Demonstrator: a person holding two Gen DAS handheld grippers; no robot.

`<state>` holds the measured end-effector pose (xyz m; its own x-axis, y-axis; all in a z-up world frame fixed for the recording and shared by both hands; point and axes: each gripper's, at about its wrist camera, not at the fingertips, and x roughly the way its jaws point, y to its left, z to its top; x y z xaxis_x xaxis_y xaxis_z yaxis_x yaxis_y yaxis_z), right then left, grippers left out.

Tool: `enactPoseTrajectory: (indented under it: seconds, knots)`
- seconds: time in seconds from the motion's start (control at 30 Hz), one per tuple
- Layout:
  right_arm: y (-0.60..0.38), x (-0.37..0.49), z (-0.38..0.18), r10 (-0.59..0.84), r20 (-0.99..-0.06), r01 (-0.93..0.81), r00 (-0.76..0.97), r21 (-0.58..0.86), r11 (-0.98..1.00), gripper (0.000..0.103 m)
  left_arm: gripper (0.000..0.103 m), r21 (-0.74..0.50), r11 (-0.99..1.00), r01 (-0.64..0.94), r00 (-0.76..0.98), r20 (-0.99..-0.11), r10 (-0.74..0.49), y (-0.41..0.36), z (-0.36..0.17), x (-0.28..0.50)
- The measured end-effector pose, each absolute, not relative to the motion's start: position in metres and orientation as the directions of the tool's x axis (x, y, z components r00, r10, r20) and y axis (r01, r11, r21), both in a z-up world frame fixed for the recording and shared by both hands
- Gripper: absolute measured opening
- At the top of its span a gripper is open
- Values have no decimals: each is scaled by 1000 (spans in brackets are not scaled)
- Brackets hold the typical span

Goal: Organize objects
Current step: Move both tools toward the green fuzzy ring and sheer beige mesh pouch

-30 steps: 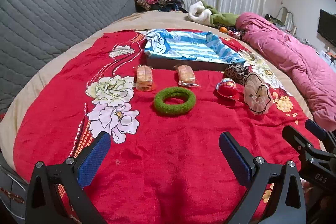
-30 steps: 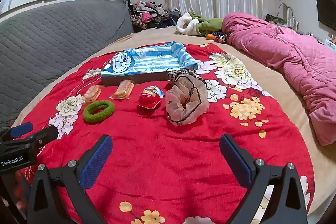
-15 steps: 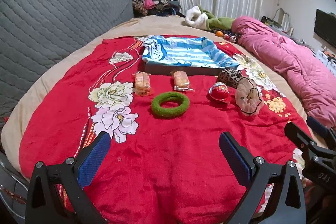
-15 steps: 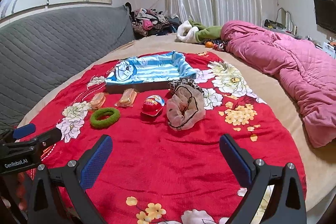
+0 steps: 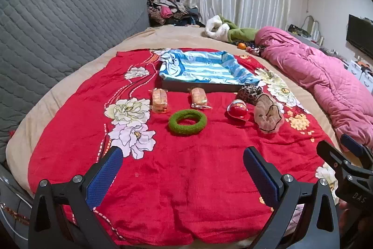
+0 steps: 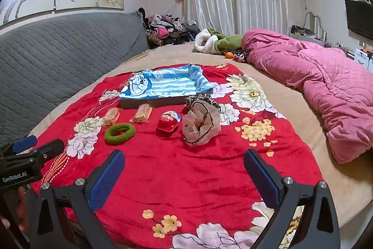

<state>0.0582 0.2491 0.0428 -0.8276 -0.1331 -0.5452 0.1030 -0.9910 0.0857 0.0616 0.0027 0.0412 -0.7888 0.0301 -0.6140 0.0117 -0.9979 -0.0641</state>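
Observation:
On the red floral blanket [image 5: 186,167] lie two wrapped snack cakes [image 5: 160,100] [image 5: 198,96], a green fuzzy ring [image 5: 187,121], a red egg-shaped toy [image 5: 237,108], a beige mesh scrunchie [image 5: 268,112] and a leopard-print scrunchie [image 5: 250,91]. Behind them sits a blue striped cartoon tray [image 5: 200,69]. The same items show in the right wrist view: ring [image 6: 120,133], red toy [image 6: 168,121], mesh scrunchie [image 6: 201,124], tray [image 6: 163,85]. My left gripper [image 5: 184,172] is open and empty, well short of the ring. My right gripper [image 6: 184,170] is open and empty, short of the scrunchie.
A pink quilt [image 6: 326,85] lies along the right of the bed. A grey quilted headboard [image 5: 58,34] is on the left. Clothes [image 6: 163,29] pile at the back by the curtains. The beige bed edge [image 6: 345,190] lies near right.
Both grippers have pulled back and up from the objects, which now look smaller and farther. Both stay open. No object has moved.

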Motion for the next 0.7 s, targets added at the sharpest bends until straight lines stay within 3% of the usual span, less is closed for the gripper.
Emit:
enactPoseTrajectory:
  seconds: [0.7]
  knots:
    - [257, 6, 2, -132, -624, 88, -770, 100, -991, 103, 103, -23, -1000, 0, -736, -677, 16, 17, 0, 5]
